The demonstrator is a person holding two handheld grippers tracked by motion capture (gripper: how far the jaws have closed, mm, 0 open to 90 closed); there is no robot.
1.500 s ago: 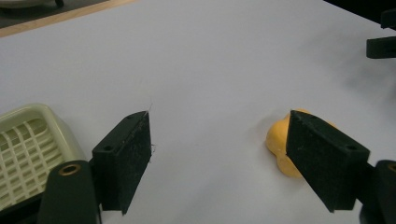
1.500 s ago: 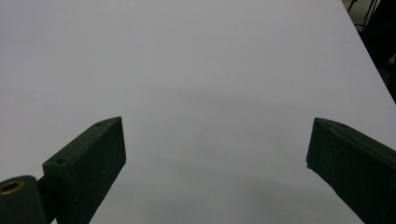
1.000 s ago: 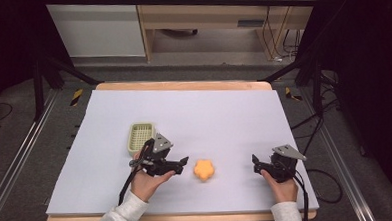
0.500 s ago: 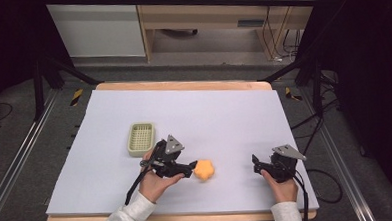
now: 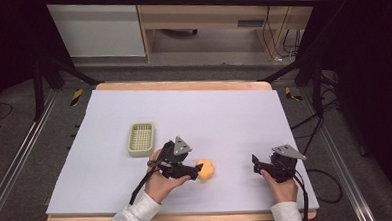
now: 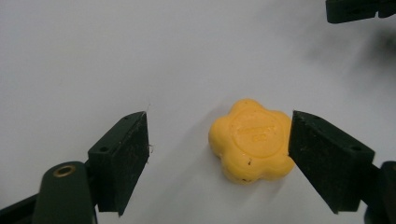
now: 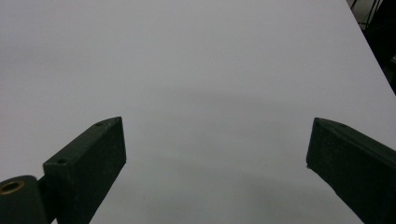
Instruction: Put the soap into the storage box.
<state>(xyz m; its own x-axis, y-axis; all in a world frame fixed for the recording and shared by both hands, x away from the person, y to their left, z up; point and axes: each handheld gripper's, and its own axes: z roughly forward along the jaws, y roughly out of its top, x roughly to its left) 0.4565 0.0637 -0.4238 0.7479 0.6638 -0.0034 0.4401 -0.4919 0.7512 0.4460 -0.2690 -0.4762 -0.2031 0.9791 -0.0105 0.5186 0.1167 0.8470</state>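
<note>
Jaws of both grippers released – left gripper (image 6: pixel 219 144) straddles orange soap (image 6: pixel 251 139); green basket (image 5: pixel 141 139) holds nothing visible.

Black gripper (image 5: pixel 199 166), light-grey sleeve (image 5: pixel 133 218)

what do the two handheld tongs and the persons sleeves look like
Both the left tongs and the right tongs are black, each topped by a grey three-cornered plate and trailing a black cable. Up close, the fingers are flat, blocky black slabs with small holes, and a brass-coloured ring sits at the base of one. The person wears light grey sleeves.
</note>
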